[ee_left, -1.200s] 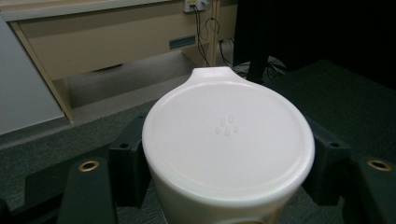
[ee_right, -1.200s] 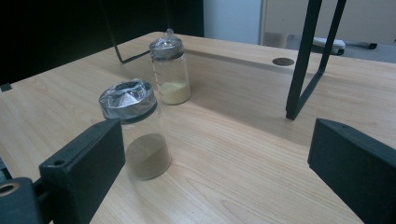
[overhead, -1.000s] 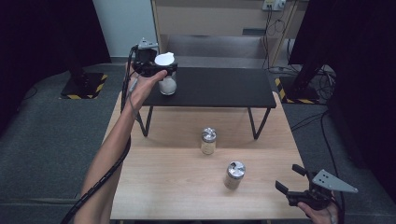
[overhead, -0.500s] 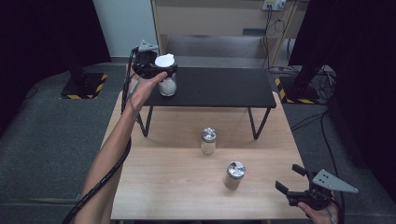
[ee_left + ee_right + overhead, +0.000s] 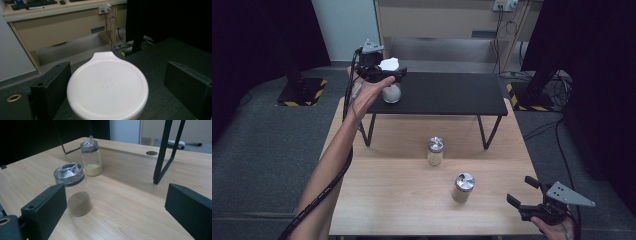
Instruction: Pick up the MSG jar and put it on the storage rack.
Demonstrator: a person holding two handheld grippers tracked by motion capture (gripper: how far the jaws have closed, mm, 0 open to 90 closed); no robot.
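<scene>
Two foil-capped jars (image 5: 80, 187) face the right tongs (image 5: 117, 212), their powders visible.

A smooth, slightly glossy white plastic lid (image 5: 107, 86) is seen on the small jar on the matt black raised shelf (image 5: 452, 92), which looks finely textured. The pale wooden table (image 5: 402, 200) is finished in a smooth, satin grain. Both clear glass jars (image 5: 76, 192) (image 5: 91, 157) are capped with crinkly, shiny film. The gripper jaws are made of matt black plastic.
</scene>
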